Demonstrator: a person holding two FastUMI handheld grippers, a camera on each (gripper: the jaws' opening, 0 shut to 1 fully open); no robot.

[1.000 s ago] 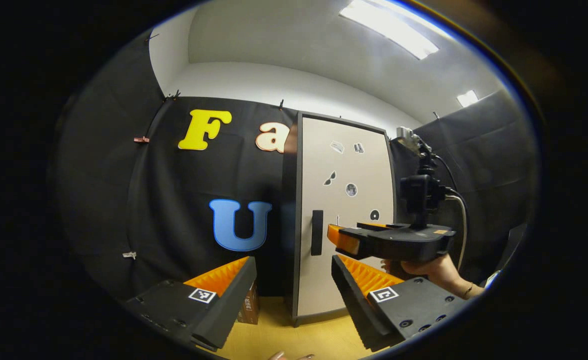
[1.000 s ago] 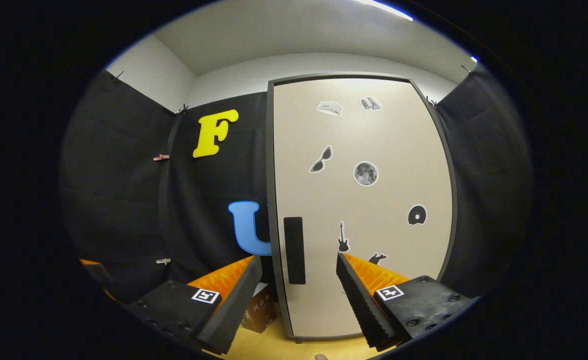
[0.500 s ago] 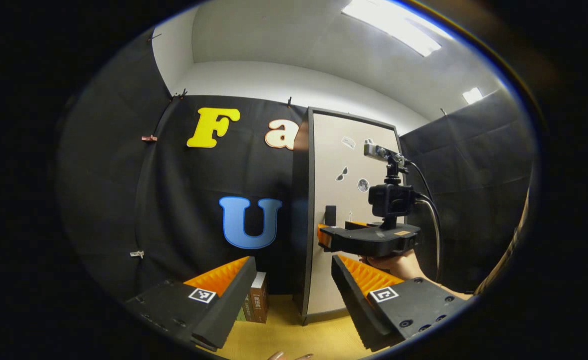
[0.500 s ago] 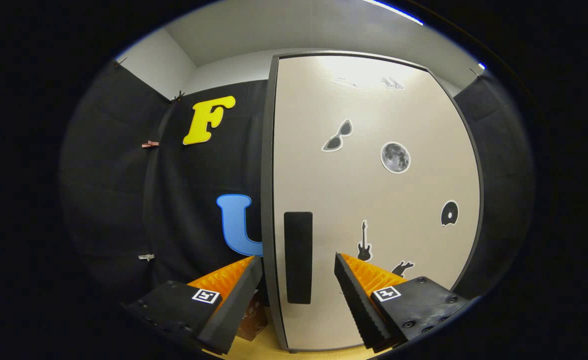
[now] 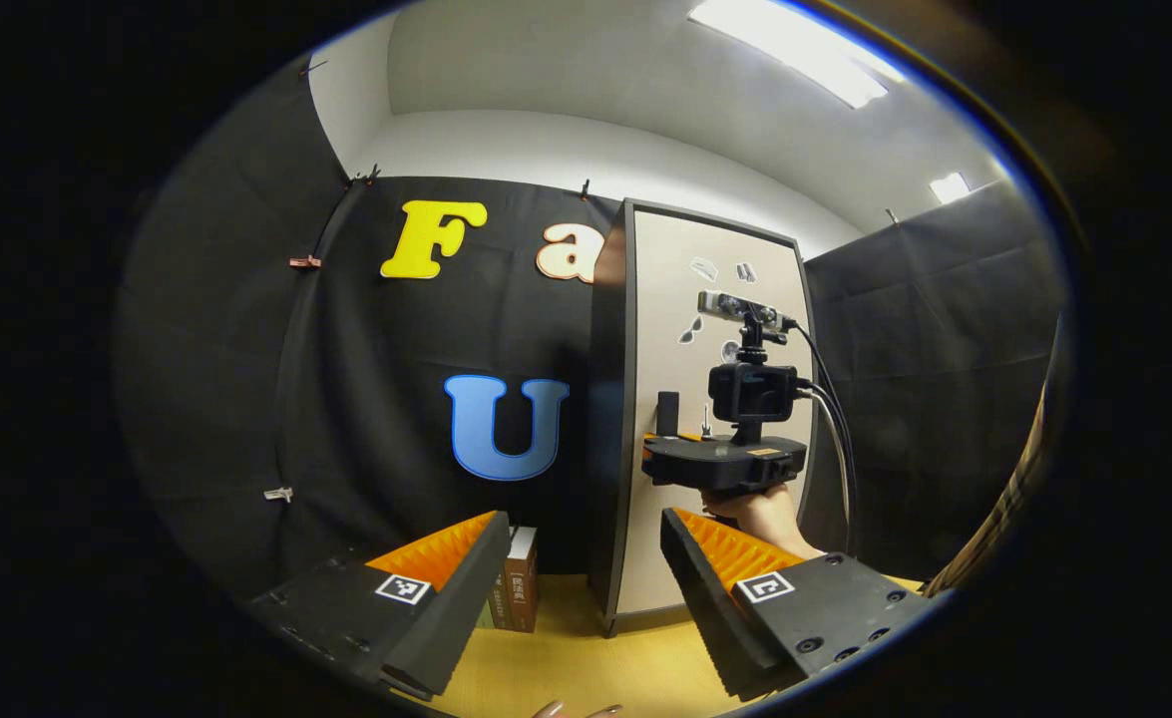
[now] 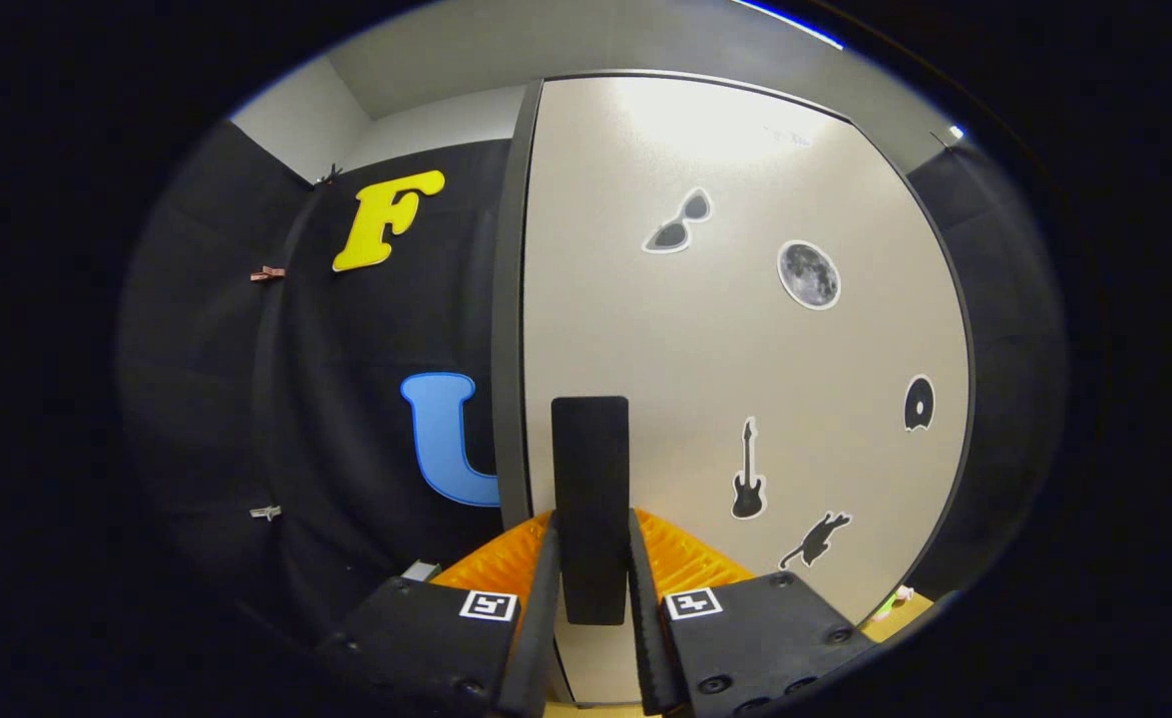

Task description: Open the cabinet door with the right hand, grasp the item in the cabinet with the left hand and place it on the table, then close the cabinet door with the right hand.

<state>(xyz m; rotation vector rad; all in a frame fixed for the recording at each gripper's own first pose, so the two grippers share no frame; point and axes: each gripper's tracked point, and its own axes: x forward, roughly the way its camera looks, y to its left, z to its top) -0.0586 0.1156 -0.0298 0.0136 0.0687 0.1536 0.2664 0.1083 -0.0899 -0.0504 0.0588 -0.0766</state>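
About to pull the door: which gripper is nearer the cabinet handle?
Right. The right gripper is closed on the handle; the left gripper hangs open, well back from the cabinet door.

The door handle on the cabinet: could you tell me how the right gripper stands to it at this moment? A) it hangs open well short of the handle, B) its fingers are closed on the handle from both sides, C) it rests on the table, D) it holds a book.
B: in the right gripper view, the right gripper has one finger pressed against each side of the door handle on the shut cabinet door.
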